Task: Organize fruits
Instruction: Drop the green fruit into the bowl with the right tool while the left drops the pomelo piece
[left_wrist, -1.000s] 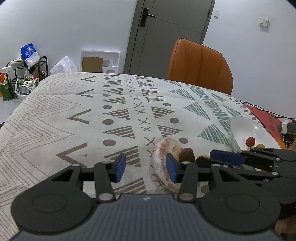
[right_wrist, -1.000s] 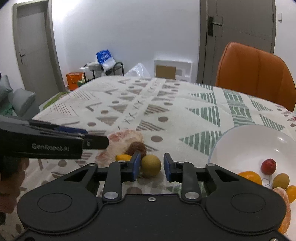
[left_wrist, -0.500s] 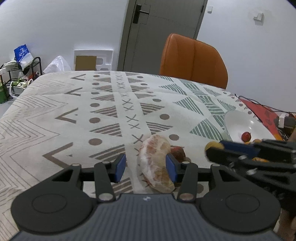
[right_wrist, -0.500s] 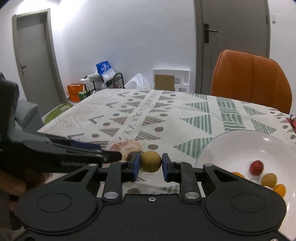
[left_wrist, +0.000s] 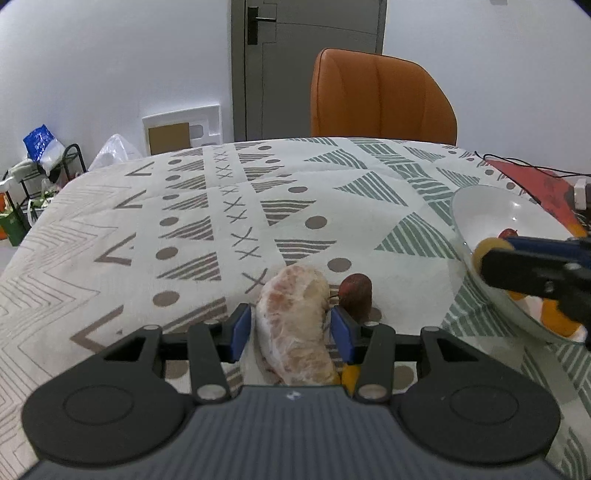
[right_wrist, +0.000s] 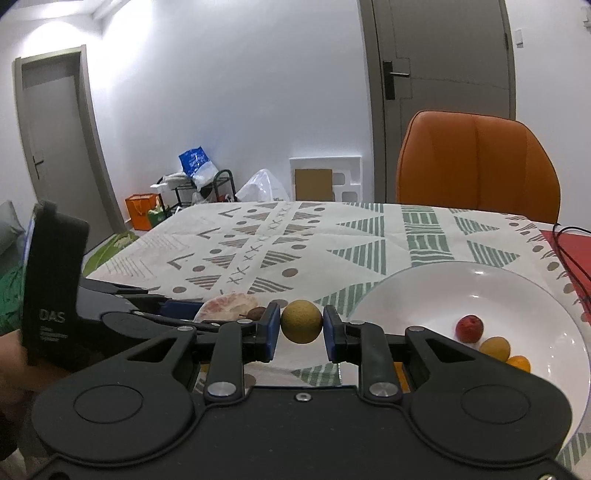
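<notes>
Our right gripper pinches the round yellow-green fruit between its fingers while our left gripper stands open around the peeled pinkish pomelo segment.

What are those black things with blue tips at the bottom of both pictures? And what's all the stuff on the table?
They are two grabbing tools that a person holds, one in each hand. Each has a camera looking out along its two blue-tipped fingers, so each picture comes from one tool.

The left gripper has its fingers on either side of a peeled citrus piece lying on the patterned cloth; whether it squeezes yet is hard to tell. A small brown fruit sits beside it.

The right gripper pinches a small round yellow fruit, held up near a white bowl. The bowl holds a red fruit and some orange ones.
</notes>
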